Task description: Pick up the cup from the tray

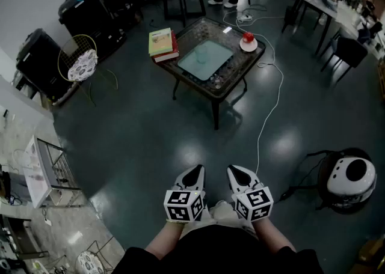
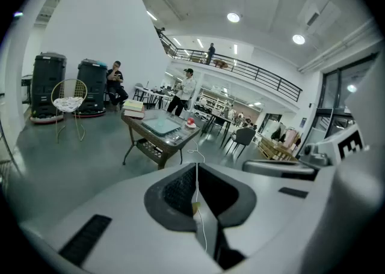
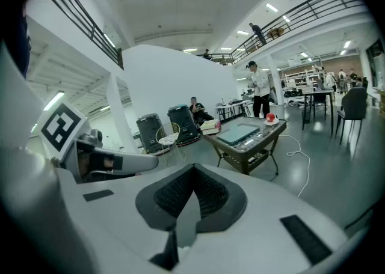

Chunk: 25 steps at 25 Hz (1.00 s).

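Head view shows the person standing well back from the low table (image 1: 231,80), with the left gripper (image 1: 197,170) and the right gripper (image 1: 232,170) held side by side close to the body. Each has its jaws pressed together at the tips with nothing between them, and the two gripper views agree on that.

The cup (image 1: 202,56) looks like a pale, see-through thing standing on the glassy tray (image 1: 218,57) in the middle of the table. It is faint from here, and I cannot make out its rim or which way it leans. A stack of books (image 1: 162,43) sits at the table's left corner, and a red thing on a white saucer (image 1: 248,40) at its right corner.

The way in is the first worry. A white cable (image 1: 269,107) trails over the floor from the table's right corner toward the person's feet, and a foot caught in it could jolt the table. I also think a clear cup on a clear tray is hard to judge for depth. A gripper coming in with its jaws unopened, or opened late, would nudge the cup over instead of straddling it. The cup's smooth wall may slip if pinched near the top, and a wide reach from the right could clip the saucer.
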{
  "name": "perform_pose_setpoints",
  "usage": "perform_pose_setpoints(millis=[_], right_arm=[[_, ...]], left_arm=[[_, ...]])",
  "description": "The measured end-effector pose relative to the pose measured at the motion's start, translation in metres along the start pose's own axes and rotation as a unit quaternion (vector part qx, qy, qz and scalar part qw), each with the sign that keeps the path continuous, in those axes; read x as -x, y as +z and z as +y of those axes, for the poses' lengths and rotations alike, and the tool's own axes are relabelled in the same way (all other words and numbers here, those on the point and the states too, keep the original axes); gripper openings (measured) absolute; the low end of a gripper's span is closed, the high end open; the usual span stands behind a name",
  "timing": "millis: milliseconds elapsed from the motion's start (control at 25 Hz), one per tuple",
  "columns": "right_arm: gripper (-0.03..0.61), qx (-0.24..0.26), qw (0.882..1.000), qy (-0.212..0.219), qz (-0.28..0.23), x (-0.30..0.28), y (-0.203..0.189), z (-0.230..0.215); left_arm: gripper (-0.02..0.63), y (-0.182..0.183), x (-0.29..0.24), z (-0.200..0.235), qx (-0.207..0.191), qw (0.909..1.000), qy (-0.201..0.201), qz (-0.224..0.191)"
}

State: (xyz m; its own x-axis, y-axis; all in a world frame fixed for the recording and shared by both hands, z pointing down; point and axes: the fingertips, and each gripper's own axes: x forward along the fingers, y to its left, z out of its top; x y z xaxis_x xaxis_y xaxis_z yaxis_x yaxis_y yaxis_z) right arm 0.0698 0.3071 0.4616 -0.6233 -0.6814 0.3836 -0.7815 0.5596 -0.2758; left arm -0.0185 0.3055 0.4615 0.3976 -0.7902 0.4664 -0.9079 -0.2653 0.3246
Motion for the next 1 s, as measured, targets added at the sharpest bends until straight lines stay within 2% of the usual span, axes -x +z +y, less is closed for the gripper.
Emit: perform_pose_setpoints(millis=[120,200,400,560,720,1000], right_arm=[[0.009,-0.002,1.000,0.003,-0.004,0.015,-0.007,0.023],[0.009,-0.001,1.000,0.007,-0.007,0.024,-0.009,0.036],[0.009,0.014,1.000,0.011,-0.014,0.041,-0.009,0.059],[0.009,0.010,1.000,0.015,-0.018,0.045,-0.010,0.068],[0.009,0.009,1.000,0.018,-0.022,0.047,-0.010,0.065],[0.009,0.027,0.999,0.039,-0.013,0.047,-0.003,0.052]], left_arm=[[0.020,-0.022,0.026,-0.024,-0.033,0.9990,-0.017,0.024],[0.020,-0.031,0.039,-0.030,-0.045,0.9985,-0.013,0.030],[0.020,-0.032,0.059,-0.027,-0.034,0.9990,0.002,0.030],[0.020,-0.032,0.069,-0.019,-0.042,0.9986,0.012,0.030],[0.020,-0.033,0.068,-0.017,-0.050,0.9982,0.023,0.022],[0.011,-0.026,0.050,-0.028,-0.034,0.9990,0.023,0.015]])
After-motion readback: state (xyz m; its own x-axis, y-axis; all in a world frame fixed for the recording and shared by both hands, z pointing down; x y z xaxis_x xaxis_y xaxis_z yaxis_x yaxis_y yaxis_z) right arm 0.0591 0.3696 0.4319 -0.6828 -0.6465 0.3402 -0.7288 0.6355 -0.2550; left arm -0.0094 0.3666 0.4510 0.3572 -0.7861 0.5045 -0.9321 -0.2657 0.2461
